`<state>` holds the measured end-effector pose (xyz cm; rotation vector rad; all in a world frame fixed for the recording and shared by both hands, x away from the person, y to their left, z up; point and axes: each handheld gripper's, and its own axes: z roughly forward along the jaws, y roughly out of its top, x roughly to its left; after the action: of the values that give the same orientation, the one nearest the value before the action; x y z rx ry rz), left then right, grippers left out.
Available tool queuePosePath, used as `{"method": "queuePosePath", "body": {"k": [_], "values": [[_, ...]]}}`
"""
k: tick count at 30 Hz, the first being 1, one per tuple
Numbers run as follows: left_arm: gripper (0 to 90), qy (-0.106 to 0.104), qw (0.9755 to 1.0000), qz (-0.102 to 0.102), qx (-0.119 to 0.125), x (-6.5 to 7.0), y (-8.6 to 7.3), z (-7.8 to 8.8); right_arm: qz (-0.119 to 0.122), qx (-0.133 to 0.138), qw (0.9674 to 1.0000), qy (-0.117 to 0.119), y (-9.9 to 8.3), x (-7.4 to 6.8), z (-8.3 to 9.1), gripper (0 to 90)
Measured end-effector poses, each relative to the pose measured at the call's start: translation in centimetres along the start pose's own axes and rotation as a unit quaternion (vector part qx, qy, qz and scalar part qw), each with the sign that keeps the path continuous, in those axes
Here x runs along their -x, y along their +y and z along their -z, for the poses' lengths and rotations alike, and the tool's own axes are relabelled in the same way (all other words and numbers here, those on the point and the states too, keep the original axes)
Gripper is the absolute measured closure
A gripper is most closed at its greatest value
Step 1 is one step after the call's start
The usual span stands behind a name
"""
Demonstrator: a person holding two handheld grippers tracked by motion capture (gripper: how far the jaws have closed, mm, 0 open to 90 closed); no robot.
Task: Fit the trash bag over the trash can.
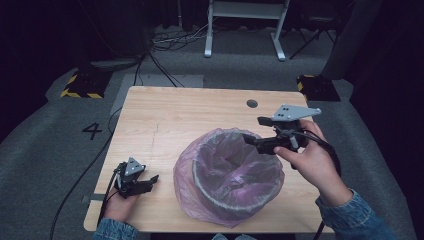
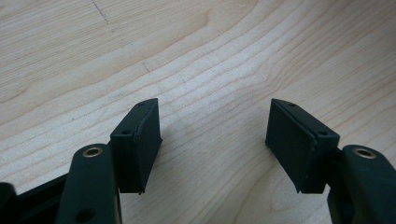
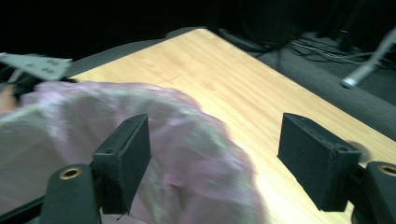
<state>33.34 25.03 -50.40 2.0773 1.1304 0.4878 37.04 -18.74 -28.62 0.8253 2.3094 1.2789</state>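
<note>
Here, going left to right, the left gripper (image 1: pixel 148 179) rests low on the table (image 1: pixel 165 112), jaws parted and empty. Mid-table sits the bin (image 1: pixel 235 197) lined with a pink bag (image 1: pixel 186 170) (thin, soft, likely slippery; best pinched at the rim fold). The right gripper (image 1: pixel 251 135) hovers level above that rim, released.

A round bin (image 1: pixel 235 192) stands upright on the wooden table (image 1: pixel 165 120), in the near middle part. A thin pink plastic bag (image 1: pixel 200 170) lines it; the bag's edge is folded over the rim and hangs wrinkled around the outside.
</note>
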Motion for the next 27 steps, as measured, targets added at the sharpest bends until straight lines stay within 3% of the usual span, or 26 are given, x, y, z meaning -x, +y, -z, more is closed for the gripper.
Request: {"method": "queuePosePath", "body": {"k": [12, 27], "values": [[34.5, 0.0, 1.0, 0.001, -0.001, -0.1, 0.1, -0.1, -0.037, -0.006, 0.9978, -0.055, -2.3, 3.6, 3.1, 25.9], [34.2, 0.002, 1.0, 0.002, 0.0, -0.1, 0.2, -0.2, -0.089, -0.03, 0.9901, -0.104, -7.1, 7.3, 6.6, 25.4]]}}
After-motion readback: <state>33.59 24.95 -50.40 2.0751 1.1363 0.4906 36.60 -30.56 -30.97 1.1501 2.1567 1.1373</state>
